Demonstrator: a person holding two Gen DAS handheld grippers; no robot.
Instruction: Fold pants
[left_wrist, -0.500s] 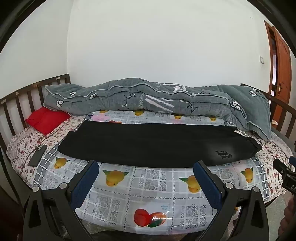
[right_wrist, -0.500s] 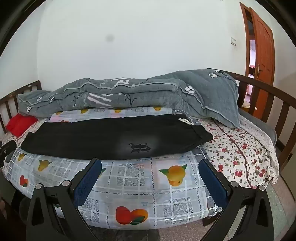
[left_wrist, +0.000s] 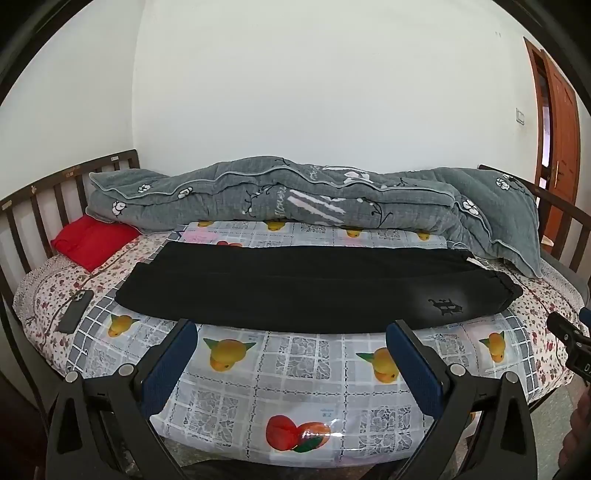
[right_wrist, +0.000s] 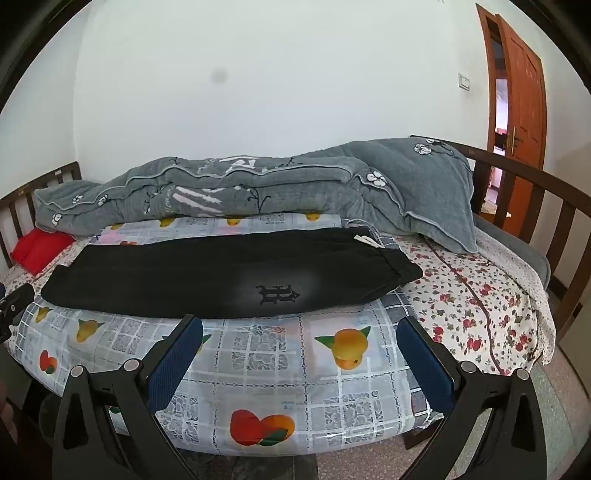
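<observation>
Black pants (left_wrist: 314, 288) lie flat across the bed, one leg folded over the other, waistband to the right and cuffs to the left. A dark emblem (left_wrist: 445, 306) marks the hip end. The pants also show in the right wrist view (right_wrist: 221, 277). My left gripper (left_wrist: 291, 332) is open and empty, held just in front of the pants' near edge. My right gripper (right_wrist: 301, 326) is open and empty, also short of the near edge, near the emblem (right_wrist: 279, 293). Part of the right gripper shows at the edge of the left wrist view (left_wrist: 569, 339).
The pants rest on a fruit-print plastic sheet (left_wrist: 295, 384) over a floral bedspread (right_wrist: 480, 306). A grey quilt (left_wrist: 295, 195) lies along the wall side. A red pillow (left_wrist: 92, 242) and a phone (left_wrist: 75, 310) are at the left. Wooden rails (right_wrist: 535, 199) surround the bed; a door (right_wrist: 524, 99) is at right.
Both grippers have risen or tilted slightly, so the bed sits a little lower in both views. The pants have not moved.
</observation>
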